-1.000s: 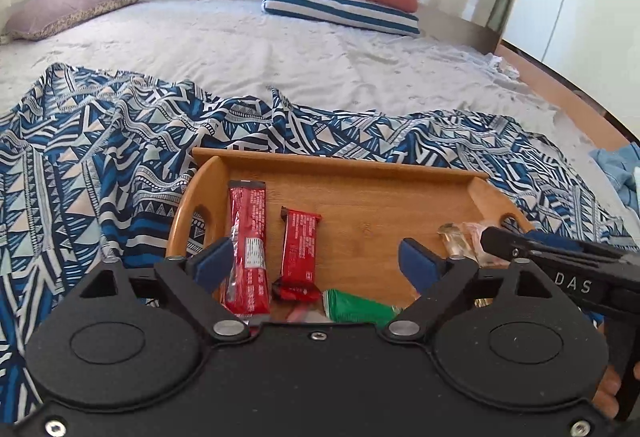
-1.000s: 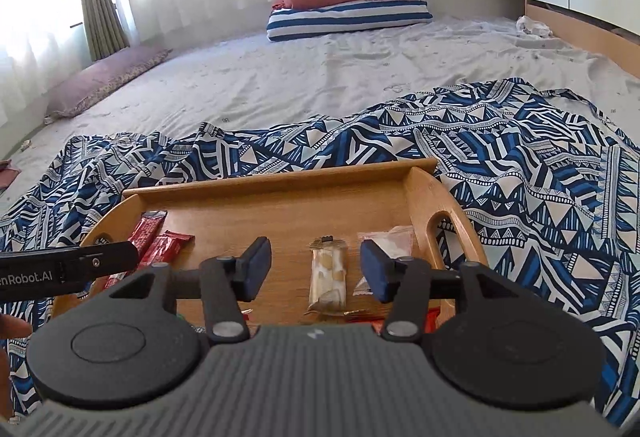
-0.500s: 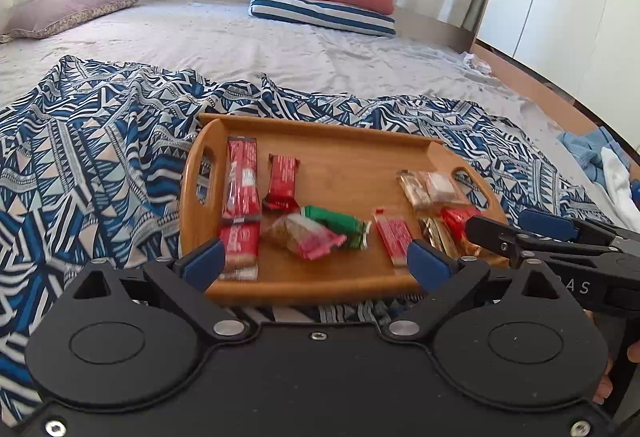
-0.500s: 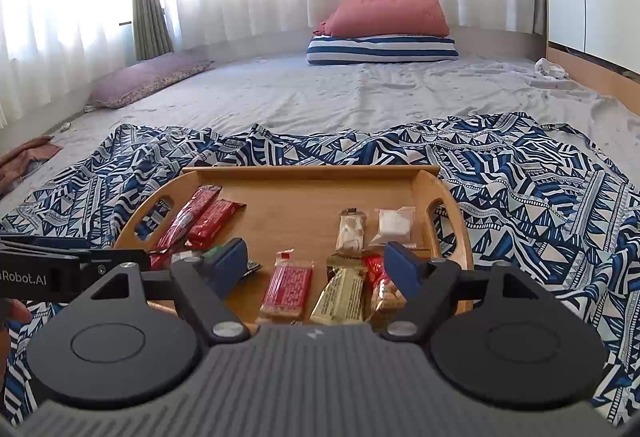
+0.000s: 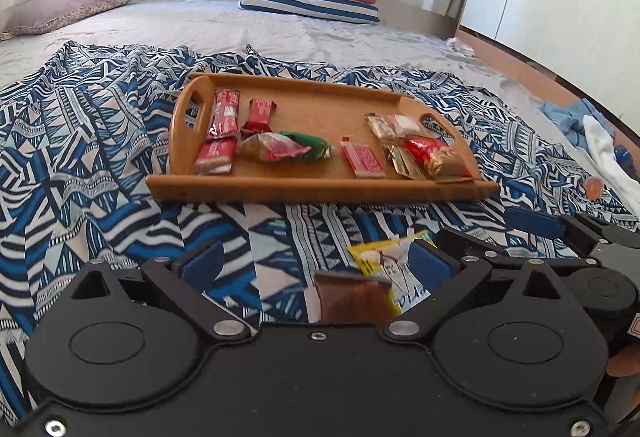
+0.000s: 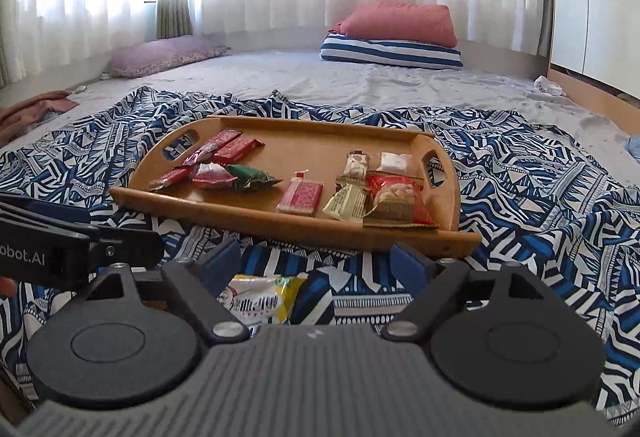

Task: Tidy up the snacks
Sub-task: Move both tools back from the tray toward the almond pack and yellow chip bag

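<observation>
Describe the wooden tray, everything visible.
The wooden tray is a light brown, bamboo-looking rectangle with a low raised rim and rounded ends, each end cut with an oval handle slot. It sits flat on the blue and white patterned blanket on the bed, beyond both tongs, which do not touch it. Wrapped snacks lie inside in loose groups at the left, centre and right; the far strip is bare.

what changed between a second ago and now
Both tools drew back from the wooden tray, so it now sits farther off and whole in view. The left tool and right tool have just been opening, with nothing gripped. A yellow packet and a brown packet on the patterned blanket came into view near the tools. The snacks on the tray stayed put.
</observation>
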`<state>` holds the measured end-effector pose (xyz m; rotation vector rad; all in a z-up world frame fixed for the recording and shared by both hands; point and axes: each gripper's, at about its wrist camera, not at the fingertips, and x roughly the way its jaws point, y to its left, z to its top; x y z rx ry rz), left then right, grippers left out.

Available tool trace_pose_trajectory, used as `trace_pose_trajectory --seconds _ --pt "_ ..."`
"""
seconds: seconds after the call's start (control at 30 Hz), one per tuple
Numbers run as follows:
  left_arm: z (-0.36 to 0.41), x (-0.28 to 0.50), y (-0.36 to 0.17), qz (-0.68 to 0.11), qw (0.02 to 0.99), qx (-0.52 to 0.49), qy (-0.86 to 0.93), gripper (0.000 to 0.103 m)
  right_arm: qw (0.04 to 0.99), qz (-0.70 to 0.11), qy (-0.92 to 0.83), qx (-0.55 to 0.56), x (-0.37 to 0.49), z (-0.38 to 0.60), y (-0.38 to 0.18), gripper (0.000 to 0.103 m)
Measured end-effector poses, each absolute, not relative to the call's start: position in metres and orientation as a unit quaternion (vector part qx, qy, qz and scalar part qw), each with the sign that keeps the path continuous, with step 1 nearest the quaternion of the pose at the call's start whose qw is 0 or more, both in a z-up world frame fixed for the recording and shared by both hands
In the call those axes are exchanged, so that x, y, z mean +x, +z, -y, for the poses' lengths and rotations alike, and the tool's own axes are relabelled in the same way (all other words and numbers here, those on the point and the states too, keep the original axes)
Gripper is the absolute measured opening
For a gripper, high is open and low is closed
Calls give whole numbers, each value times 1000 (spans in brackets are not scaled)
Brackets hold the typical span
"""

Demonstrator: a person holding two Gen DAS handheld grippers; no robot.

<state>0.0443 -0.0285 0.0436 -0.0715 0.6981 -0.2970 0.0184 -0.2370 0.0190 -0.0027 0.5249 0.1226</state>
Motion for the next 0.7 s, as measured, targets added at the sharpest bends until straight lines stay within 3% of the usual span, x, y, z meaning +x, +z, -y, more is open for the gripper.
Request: trace_pose_trajectory --seconds 0.7 --pt "38 29 10 -374 919 -31 -122 99 965 -256 60 -16 -24 246 -6 96"
